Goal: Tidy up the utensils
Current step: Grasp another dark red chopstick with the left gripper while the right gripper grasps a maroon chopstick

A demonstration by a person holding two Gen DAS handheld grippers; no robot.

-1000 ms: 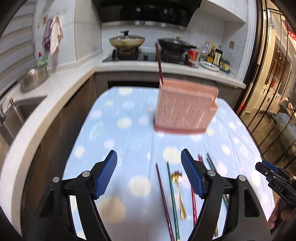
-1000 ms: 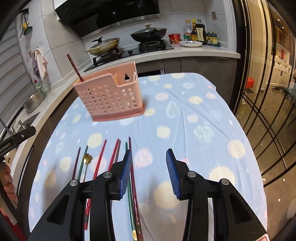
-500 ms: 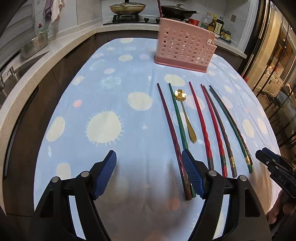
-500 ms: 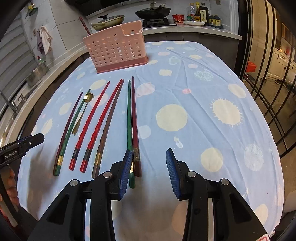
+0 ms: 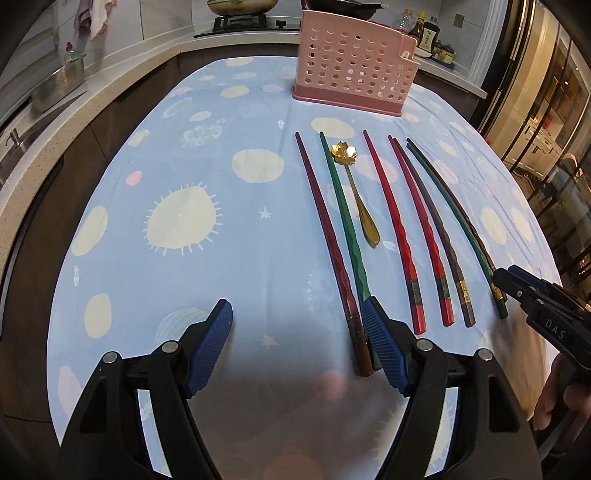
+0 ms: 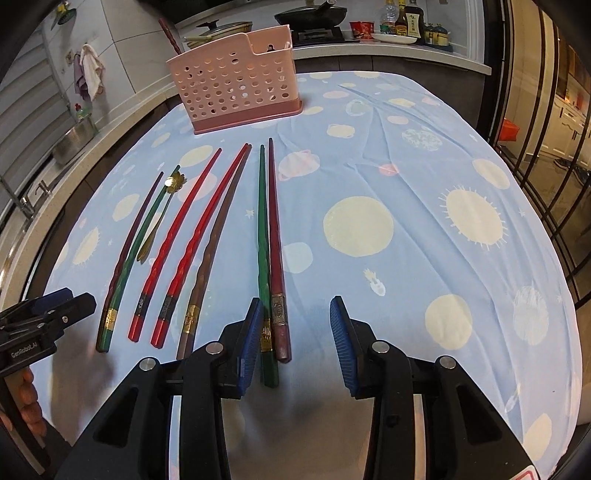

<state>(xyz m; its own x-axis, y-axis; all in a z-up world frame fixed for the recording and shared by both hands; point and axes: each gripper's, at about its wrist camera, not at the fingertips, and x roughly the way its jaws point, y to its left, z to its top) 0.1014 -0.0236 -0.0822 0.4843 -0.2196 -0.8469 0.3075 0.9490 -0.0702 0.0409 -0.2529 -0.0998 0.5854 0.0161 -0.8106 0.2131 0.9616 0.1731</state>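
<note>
Several chopsticks lie side by side on the blue tablecloth (image 5: 221,280), in dark red (image 5: 325,236), green (image 5: 345,218), red (image 5: 391,229) and brown (image 5: 432,229), with a gold spoon (image 5: 356,195) among them. Behind them stands a pink perforated holder (image 6: 236,85) with one dark red chopstick (image 6: 170,33) upright in it. My left gripper (image 5: 297,332) is open just above the cloth, its right pad beside the near ends of the leftmost pair. My right gripper (image 6: 295,343) is open; the near end of a dark red chopstick (image 6: 275,236) lies between its pads, untouched, a green one (image 6: 263,236) beside it.
A kitchen counter (image 5: 122,85) wraps the table's left and far sides, with a metal pot (image 5: 59,85), a stove with pans and some bottles (image 6: 402,18). Glass doors (image 6: 546,110) stand at the right. The near table edge lies under both grippers.
Both grippers have come down and tipped toward the table, ending at the near ends of the chopsticks. The holder now sits far up in both views. Nothing was picked up.
</note>
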